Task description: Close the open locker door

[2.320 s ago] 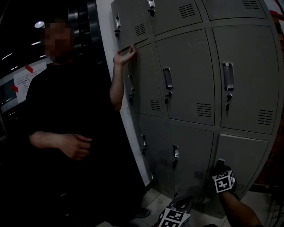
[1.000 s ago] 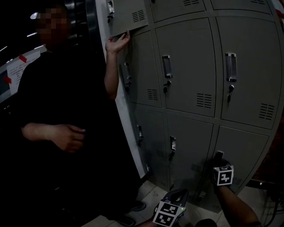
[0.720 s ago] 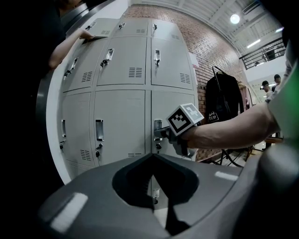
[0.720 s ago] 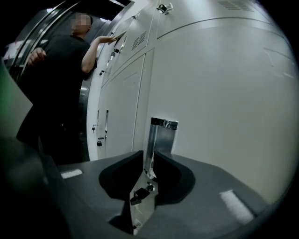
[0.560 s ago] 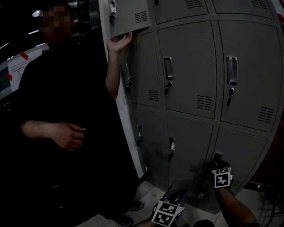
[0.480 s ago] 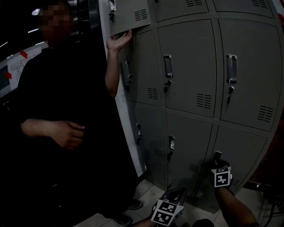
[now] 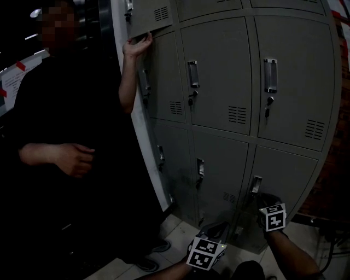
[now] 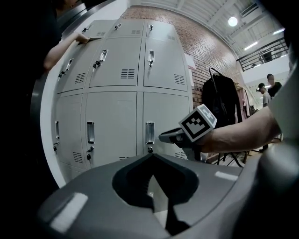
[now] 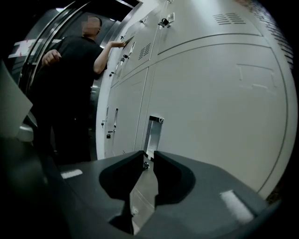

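The grey bottom-right locker door stands slightly ajar in the head view, its handle on its left edge. My right gripper, under its marker cube, is at that edge just below the handle. In the right gripper view the jaws of the right gripper stand narrowly apart with the door's thin edge between them, under the handle. My left gripper hangs low in front of the lockers, apart from them. The left gripper is shut on nothing.
A person in black stands at the left with a hand under the top-left locker door, which hangs open. In the left gripper view a black bag hangs by a brick wall. Pale floor tiles lie below the lockers.
The lockers have slid left and up in the head view. My right gripper stays at the bottom-right door's handle edge. The person's hand keeps to the top-left door.
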The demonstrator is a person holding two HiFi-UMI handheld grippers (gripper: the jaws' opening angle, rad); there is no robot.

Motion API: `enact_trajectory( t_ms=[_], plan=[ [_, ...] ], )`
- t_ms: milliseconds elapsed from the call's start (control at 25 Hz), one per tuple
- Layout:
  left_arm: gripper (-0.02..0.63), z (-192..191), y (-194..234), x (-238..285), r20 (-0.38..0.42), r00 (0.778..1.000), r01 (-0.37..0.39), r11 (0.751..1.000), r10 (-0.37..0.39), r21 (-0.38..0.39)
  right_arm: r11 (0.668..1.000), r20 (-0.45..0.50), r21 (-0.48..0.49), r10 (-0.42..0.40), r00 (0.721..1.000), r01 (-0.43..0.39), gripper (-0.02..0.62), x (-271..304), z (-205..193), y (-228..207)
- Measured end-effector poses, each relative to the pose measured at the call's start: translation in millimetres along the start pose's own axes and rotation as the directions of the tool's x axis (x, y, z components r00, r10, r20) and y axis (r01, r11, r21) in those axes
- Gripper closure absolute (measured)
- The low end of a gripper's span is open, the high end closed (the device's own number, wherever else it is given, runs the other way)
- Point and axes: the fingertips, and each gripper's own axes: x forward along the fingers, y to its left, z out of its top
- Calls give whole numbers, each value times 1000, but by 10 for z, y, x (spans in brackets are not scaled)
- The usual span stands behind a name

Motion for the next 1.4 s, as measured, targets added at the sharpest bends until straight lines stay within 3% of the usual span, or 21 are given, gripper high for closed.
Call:
enact_trajectory(
  t_ms=[400,680,920,1400],
  plan=[
    [606,216,-597,78,28,997,66,998,-67,22,996,75,-11,84,994,-84,577,-1212,-4,7],
    [606,311,-1300,99,21,984,174,984,-174,35,996,98,16,82,992,-83,581,-2261,-152,-166],
    [606,291,-1891,-10,22,960,278,959,-279,50,994,83,77,77,994,-83,588,-2993,-459,-264],
    [606,353,-2347,-348,72,933,348,935,-352,66,981,88,147,118,989,-130,589,-3722,-708,-232]
  ],
)
